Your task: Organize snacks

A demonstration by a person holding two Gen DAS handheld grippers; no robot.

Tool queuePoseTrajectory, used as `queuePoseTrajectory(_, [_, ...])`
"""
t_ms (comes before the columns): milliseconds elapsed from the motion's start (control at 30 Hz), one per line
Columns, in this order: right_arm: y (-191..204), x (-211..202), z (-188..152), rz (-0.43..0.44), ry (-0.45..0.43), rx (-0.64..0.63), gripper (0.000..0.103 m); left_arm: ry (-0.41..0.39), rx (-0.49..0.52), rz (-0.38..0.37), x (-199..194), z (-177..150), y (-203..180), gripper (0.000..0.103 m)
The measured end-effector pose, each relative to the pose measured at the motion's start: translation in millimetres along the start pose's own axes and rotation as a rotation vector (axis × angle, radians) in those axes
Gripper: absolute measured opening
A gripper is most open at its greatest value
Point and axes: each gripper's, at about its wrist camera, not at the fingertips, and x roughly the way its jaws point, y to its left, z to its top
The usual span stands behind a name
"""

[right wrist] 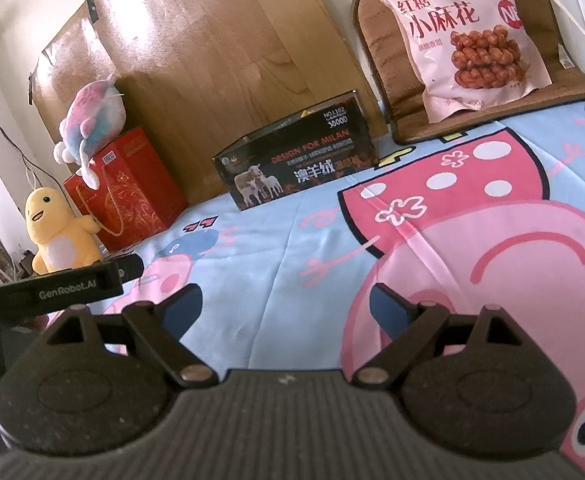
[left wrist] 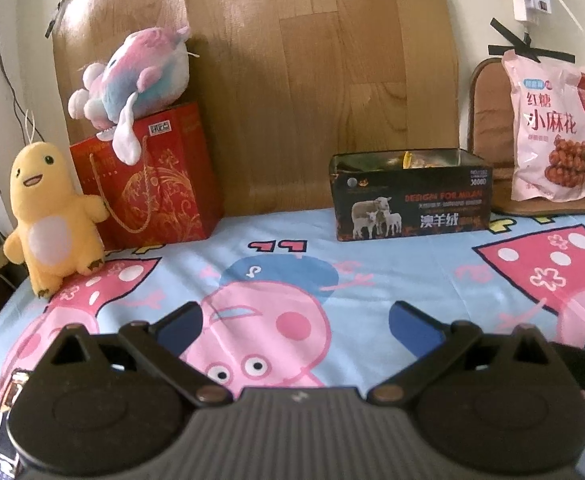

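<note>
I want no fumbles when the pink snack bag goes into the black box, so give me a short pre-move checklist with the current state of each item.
1. Right gripper open and empty: ok.
2. Left gripper open and empty: ok.
3. Pink snack bag in view and unobstructed, leaning upright on the brown chair cushion: ok.
4. Black box open at the top: ok; it already holds some items, so whether the bag fits: cannot tell.
5. Sheet between the grippers and the box bare: ok.
6. Plush toys, yellow and pink-blue, and red gift bag away from the box, at the far left: ok.
</note>
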Motion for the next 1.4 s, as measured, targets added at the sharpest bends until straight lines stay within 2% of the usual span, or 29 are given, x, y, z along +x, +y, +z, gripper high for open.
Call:
queuePoseTrajectory(533, [-3.1, 3.0, -1.1, -0.003, 0.014, 0.014, 0.093, 0.041, 0.043, 0.013, 7.1, -2.2, -5.2, 0.103])
queuePoseTrajectory(1167, [-3.0, 3.7, -1.8, -0.004, 0.015, 0.012, 0.093, 0.039, 0.042, -0.016, 5.4, -2.8, -3.7, 0.103])
queuePoseTrajectory(1400, [-2.4, 3.7, -2.2, -0.006, 0.014, 0.013, 0.093, 0.063, 0.038, -0.031, 8.6, -3.1, -3.4, 0.103])
